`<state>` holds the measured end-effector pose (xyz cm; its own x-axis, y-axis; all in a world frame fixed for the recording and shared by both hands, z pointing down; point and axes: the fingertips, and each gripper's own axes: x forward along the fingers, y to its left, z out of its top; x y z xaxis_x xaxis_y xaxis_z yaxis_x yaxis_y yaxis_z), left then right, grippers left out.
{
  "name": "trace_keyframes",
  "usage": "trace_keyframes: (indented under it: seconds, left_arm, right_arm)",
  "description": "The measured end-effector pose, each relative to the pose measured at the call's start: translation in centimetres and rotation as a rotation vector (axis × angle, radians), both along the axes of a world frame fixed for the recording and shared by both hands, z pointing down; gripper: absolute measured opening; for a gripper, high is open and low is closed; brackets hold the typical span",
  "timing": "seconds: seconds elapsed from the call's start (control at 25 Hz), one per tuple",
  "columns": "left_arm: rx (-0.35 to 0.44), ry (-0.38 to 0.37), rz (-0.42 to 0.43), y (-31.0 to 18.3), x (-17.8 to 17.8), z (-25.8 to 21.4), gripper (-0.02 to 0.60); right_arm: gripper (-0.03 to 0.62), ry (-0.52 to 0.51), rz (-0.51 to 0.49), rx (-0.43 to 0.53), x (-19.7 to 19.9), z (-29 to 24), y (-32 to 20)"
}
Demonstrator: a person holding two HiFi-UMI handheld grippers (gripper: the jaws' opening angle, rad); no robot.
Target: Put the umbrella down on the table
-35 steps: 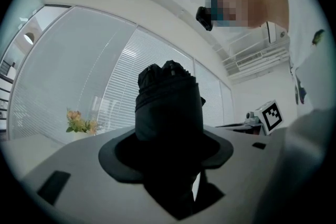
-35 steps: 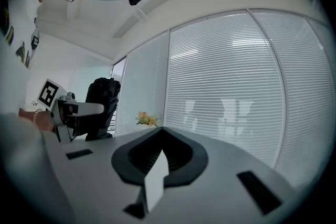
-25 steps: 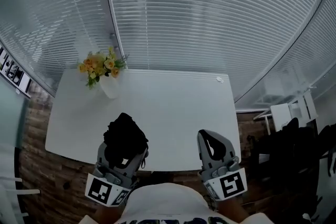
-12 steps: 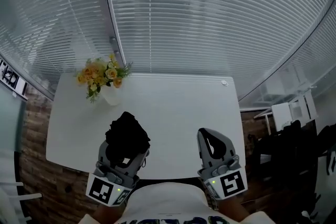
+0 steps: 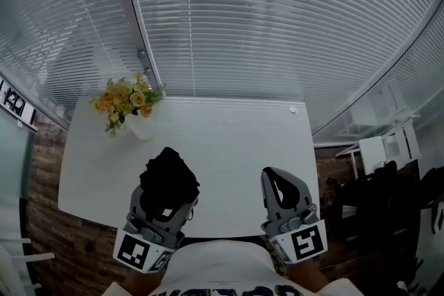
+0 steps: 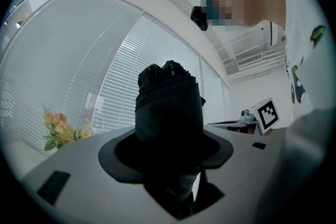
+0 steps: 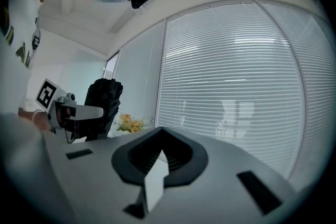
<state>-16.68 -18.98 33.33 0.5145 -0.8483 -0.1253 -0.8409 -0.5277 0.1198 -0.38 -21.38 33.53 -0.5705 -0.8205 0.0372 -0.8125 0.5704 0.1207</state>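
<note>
the left gripper (image 6: 168,168) is clenched round a folded black fabric umbrella (image 6: 169,107), which juts from its jaws over the near edge of the white rectangular table (image 5: 236,142), not yet resting. a light, soft bundle, i'd guess, best gripped mid-body. the right gripper (image 7: 160,157) is closed on nothing. both point forward, roughly level.

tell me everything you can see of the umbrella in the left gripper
The umbrella is black and folded into a short, fat bundle of crumpled, matte-looking fabric. It stands roughly upright between the jaws of the left gripper, which grip its lower part, and its bunched top bulges above them. In the head view it is over the near edge of the white table, not yet laid on it. Only the gripper touches it. Its handle is hidden.
</note>
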Motion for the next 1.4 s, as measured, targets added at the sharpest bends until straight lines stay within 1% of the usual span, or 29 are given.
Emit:
trace_keyframes:
  seconds: [0.28,0.44,0.56,0.68,0.8,0.92,1.04,1.28,1.4]
  left_arm:
    - [0.010,-0.006,-0.013,-0.4,4.0,-0.8,0.267]
    - [0.012,-0.014,-0.008,-0.6,6.0,-1.1,0.267]
    - [0.007,-0.040,0.002,-0.9,7.0,-0.9,0.267]
    - [-0.001,-0.085,0.013,-1.6,7.5,-0.3,0.267]
    - [-0.021,-0.160,0.036,-2.3,8.2,0.6,0.265]
    - [-0.063,-0.255,0.092,-3.2,9.4,2.3,0.262]
    - [-0.073,-0.349,0.145,-4.5,10.5,4.2,0.261]
    - [-0.108,-0.515,0.222,-7.5,11.9,9.0,0.258]
    - [-0.141,-0.628,0.263,-8.7,12.6,11.8,0.258]
  right_arm:
    - [0.009,0.009,-0.011,0.041,4.3,-1.3,-0.3]
    - [0.009,0.009,-0.011,0.028,6.3,-1.2,-0.4]
    - [0.009,-0.001,-0.011,0.015,7.0,-1.1,-0.7]
    - [0.009,-0.004,-0.006,0.019,7.5,-1.0,-1.0]
    - [0.009,-0.009,0.003,0.025,8.0,-1.2,-1.2]
    - [0.009,-0.018,0.013,0.021,8.6,-1.4,-1.4]
    - [0.009,-0.025,0.023,0.020,9.0,-1.4,-1.6]
    - [0.009,-0.024,0.040,0.018,9.3,-1.2,-1.9]
    - [0.009,-0.024,0.045,0.018,9.5,-1.4,-1.9]
